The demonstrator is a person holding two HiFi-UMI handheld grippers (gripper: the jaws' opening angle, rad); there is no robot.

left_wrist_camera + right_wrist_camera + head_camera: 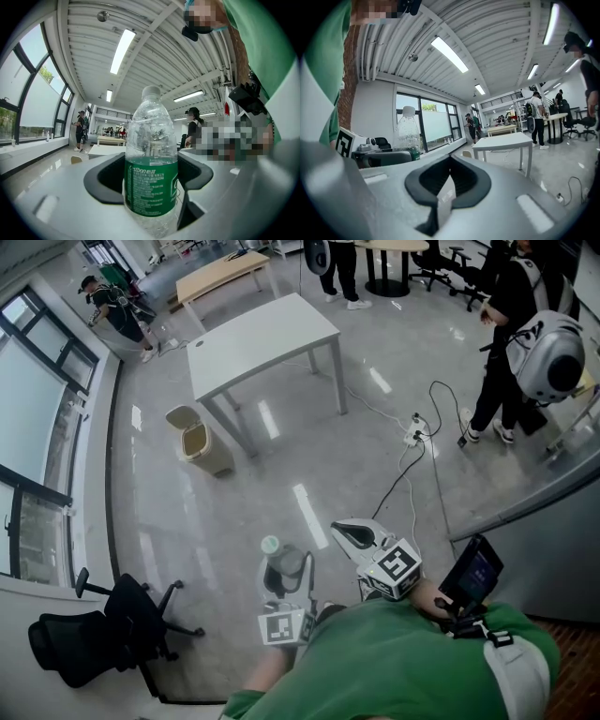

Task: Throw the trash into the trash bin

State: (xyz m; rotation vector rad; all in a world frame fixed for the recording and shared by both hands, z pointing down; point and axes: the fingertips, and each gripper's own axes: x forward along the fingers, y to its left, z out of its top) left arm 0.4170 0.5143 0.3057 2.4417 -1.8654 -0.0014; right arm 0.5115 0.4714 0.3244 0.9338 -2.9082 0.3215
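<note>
A clear plastic bottle [151, 140] with a green label and white cap stands upright between the dark pads [105, 177] of my left gripper [151, 178], which is shut on it. In the head view that bottle [287, 562] sits in the left gripper [282, 577] just ahead of my green sleeve. My right gripper [447, 180] is shut on a thin white scrap of paper [444, 200]; in the head view this gripper [350, 532] is to the right of the bottle. The beige trash bin [199, 440], lid up, stands on the floor ahead to the left, beside a table leg.
A white table [262, 334] stands behind the bin. A black office chair [94, 629] is at the near left by the window wall. Cables and a power strip [417, 432] lie on the floor to the right. A person [511, 343] stands at the far right.
</note>
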